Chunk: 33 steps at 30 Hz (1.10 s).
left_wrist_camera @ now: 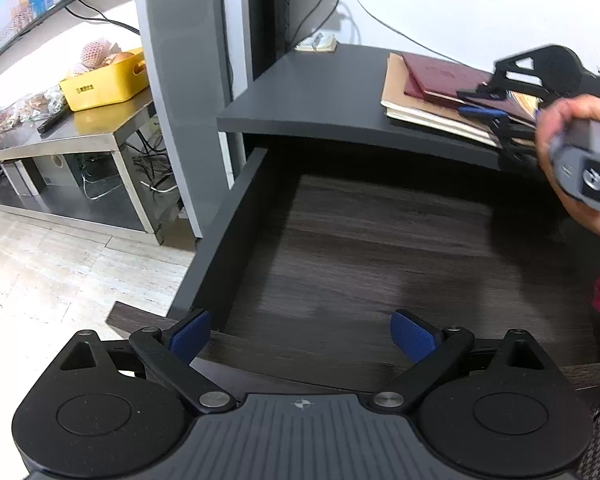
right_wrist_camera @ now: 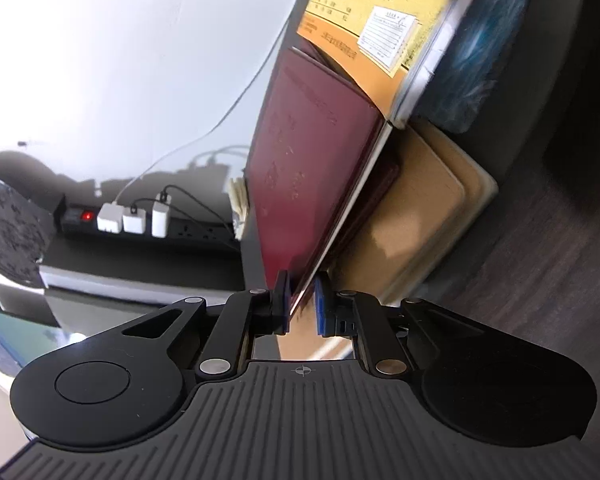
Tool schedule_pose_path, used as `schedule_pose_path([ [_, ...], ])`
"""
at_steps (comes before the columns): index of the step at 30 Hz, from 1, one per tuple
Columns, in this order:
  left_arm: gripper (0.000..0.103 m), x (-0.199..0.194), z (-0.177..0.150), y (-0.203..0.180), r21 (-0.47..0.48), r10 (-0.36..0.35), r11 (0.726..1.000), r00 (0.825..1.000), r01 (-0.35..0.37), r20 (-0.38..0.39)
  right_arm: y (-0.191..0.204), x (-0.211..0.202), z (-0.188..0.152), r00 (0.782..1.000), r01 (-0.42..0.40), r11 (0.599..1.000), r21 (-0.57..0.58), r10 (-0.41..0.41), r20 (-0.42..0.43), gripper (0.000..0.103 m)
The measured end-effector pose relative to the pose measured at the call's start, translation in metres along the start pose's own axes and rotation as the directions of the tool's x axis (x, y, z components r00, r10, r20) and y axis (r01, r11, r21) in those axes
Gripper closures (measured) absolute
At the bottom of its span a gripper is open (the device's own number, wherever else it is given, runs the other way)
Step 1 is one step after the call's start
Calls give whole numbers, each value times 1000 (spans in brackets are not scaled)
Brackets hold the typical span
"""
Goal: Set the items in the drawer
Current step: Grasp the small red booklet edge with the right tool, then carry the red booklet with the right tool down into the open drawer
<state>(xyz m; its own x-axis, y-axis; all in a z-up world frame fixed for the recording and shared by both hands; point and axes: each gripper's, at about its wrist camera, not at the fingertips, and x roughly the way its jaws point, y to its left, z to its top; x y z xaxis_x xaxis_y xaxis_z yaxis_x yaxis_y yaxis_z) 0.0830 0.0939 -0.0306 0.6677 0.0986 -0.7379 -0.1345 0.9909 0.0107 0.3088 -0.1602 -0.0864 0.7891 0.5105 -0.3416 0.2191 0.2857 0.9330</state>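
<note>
Right hand-held gripper [right_wrist_camera: 302, 304] pinching dark red booklet [right_wrist_camera: 304, 152]; left hand-held gripper [left_wrist_camera: 300, 336] spread; dark wood-grain drawer [left_wrist_camera: 380, 248] open, nothing inside yet.

Booklets [left_wrist_camera: 440, 92] on cabinet top [left_wrist_camera: 320, 96] above drawer [left_wrist_camera: 380, 240]

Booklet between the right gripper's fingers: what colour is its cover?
Dark red booklet, clearest in the right wrist view.

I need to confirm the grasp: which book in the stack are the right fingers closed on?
The dark red book on top, its corner pinched by the right gripper; the tan notebooks lie flat underneath.
</note>
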Motion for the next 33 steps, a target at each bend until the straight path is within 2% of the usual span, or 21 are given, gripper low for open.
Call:
schedule_pose_path([
  [7,6,-5,-2,-5,4,-13,1000,1000,13,7,-1,-40,-16,998,-45,999,-3,44,-50,91],
  [9,6,-6,-3,-7,8,-14,1000,1000,14,6,-3,-38,-24,994,-29,999,-37,25,-105,90],
  [11,6,-9,-3,-8,12,-13,1000,1000,13,9,-12,-29,-27,987,19,999,-46,-26,-157,81],
  [13,6,-13,-4,-7,15,-7,1000,1000,7,18,-23,-29,-23,985,31,1000,-7,-31,-168,75],
  [14,6,-15,-4,-6,15,-4,1000,1000,3,22,-28,-28,-21,984,36,999,13,-33,-173,69],
  [15,6,-16,-5,-5,12,-1,1000,1000,0,23,-32,-32,-16,984,38,999,10,-36,-176,51],
  [16,6,-15,-5,-3,9,2,1000,1000,-2,20,-34,-37,-12,986,32,999,2,-31,-163,42],
  [20,6,-11,-5,-5,11,0,1000,1000,0,7,-37,-51,-1,994,-16,999,-33,13,-108,42],
  [22,6,-11,-5,-8,21,-7,1000,1000,7,8,-36,-59,6,999,-34,998,-52,33,-31,42],
  [24,6,-13,-5,-10,31,-11,999,1000,11,12,-36,-61,14,999,-51,997,-61,52,11,43],
  [25,6,-14,-6,-11,34,-11,999,1000,10,13,-37,-60,19,998,-59,997,-48,60,16,50],
  [31,6,-19,-9,-8,25,5,1000,1000,-5,12,-46,-42,32,993,-99,993,64,103,-65,58],
  [32,6,-21,-9,-8,24,7,1000,1000,-7,13,-45,-42,31,994,-92,994,57,95,-61,62],
  [33,6,-22,-10,-7,23,9,1000,1000,-10,15,-45,-43,30,995,-84,996,42,87,-56,74],
])
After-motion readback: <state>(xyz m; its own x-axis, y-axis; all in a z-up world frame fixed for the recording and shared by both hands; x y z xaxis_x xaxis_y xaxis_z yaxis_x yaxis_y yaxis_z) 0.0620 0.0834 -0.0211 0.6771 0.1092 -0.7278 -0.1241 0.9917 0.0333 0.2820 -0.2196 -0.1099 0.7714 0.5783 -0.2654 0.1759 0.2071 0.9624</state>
